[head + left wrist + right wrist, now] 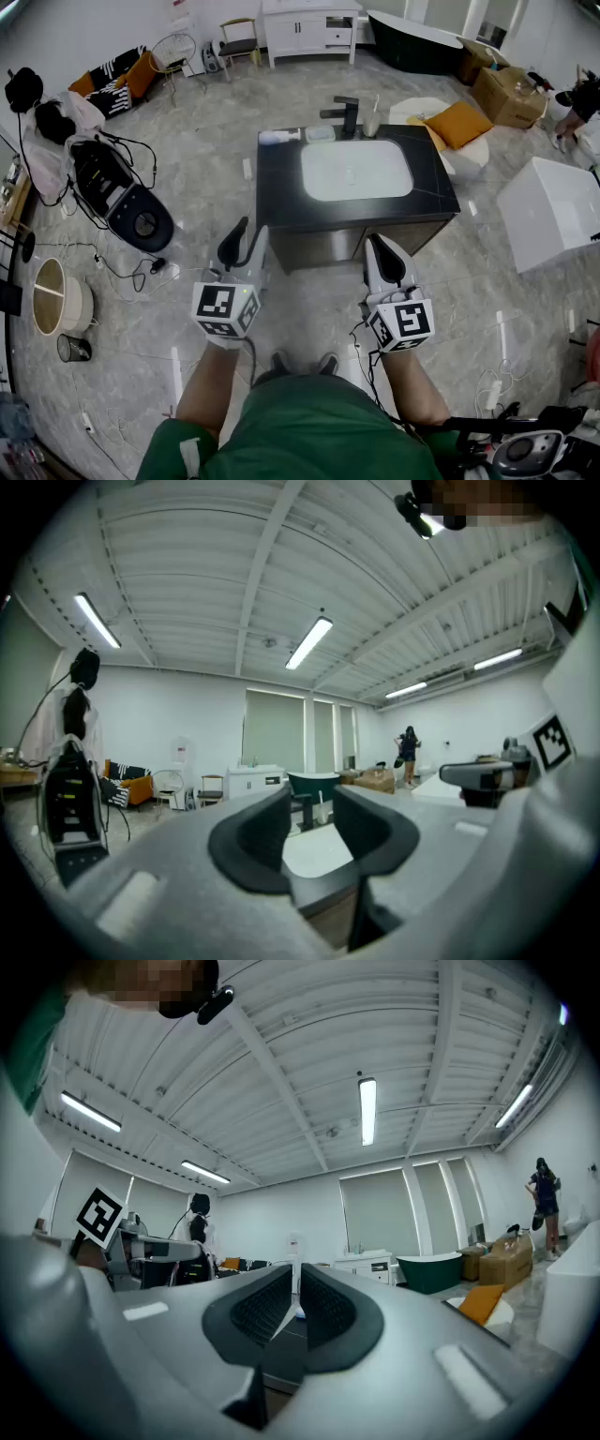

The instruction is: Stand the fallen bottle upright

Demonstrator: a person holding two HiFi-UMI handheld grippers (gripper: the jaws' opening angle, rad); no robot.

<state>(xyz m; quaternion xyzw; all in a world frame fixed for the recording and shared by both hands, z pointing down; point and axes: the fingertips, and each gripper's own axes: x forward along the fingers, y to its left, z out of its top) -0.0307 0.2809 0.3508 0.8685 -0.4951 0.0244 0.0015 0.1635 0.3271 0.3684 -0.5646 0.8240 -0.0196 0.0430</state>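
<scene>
In the head view, the fallen bottle [279,137] lies on its side at 11 o'clock on the black counter [431,192]. It is well apart from your left gripper [246,242] and right gripper [377,246].

In the left gripper view, the jaws are released and empty.

In the right gripper view, the jaws are clenched on nothing.

White bottle [279,137] lies on its side at far-left corner of dark counter [277,192].

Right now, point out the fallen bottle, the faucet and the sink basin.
fallen bottle [279,137]: head view, middle of its white body, lying on the counter's back left corner.
faucet [349,114]: head view, on its dark upright column.
sink basin [356,170]: head view, bare white floor of the bowl.
</scene>
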